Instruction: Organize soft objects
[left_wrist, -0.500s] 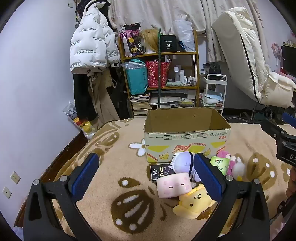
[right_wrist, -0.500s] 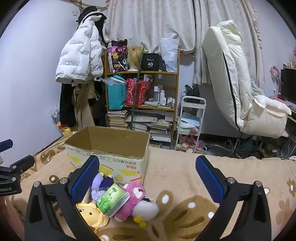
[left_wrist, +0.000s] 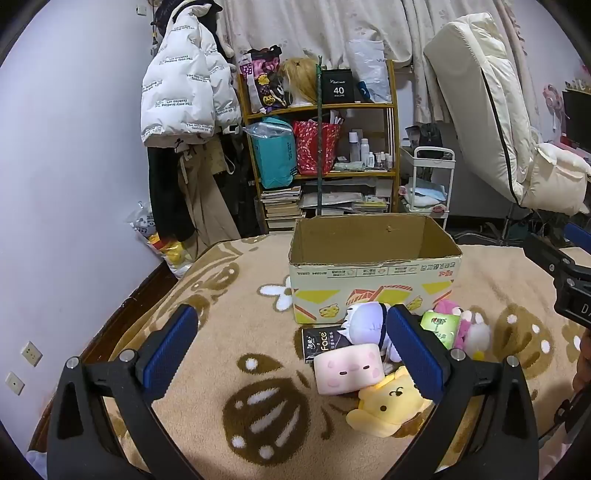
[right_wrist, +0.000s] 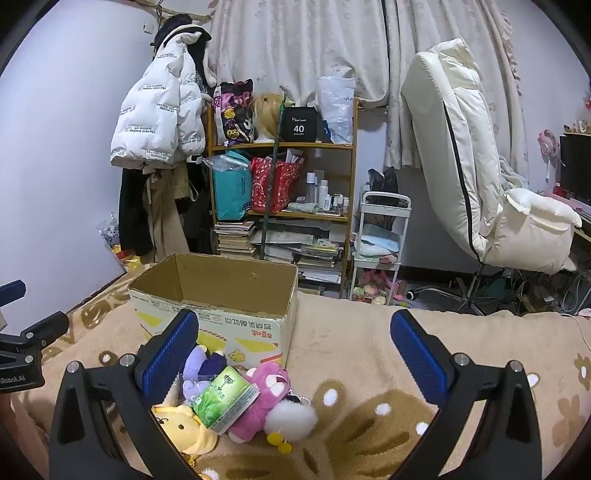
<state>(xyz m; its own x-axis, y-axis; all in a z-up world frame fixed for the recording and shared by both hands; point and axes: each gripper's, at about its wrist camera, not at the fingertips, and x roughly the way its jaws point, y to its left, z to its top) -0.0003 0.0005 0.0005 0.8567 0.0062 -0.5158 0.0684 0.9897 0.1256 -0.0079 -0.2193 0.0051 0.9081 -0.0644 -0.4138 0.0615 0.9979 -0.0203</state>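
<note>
- On the tan blanket (left_wrist: 221, 317) with brown and white flower marks stands an open cardboard box (left_wrist: 373, 273), its inside bare as far as either view shows.
- Just in front of the box's printed near wall lies a cluster of soft things, touching one another.
- A pink block-shaped plush (left_wrist: 349, 369) with a small face lies nearest the left gripper's view, and a yellow dog plush (left_wrist: 388, 406) lies against its near side.
- Behind the pink block a black tissue pack (left_wrist: 323, 341) marked "Face" lies flat, partly under a white and purple plush (left_wrist: 364, 321) that rests against the box.
- A green tissue pack (right_wrist: 225, 400) lies tilted on top of a pink plush (right_wrist: 264, 400) that has a white pom-pom at one end.
- The left gripper (left_wrist: 291, 350) hangs above the blanket with its blue pads (left_wrist: 168, 350) spread wide and nothing between them; the cluster sits behind its right finger.
- The right gripper (right_wrist: 293, 352) is likewise spread wide and empty, with the cluster at its left finger and bare blanket between the fingers.
- Beyond the bed stand a wooden shelf (right_wrist: 280, 147) packed with bags, bottles and books, a white puffer jacket (right_wrist: 159, 122) on a hanger, and a cream recliner chair (right_wrist: 480, 177).
</note>
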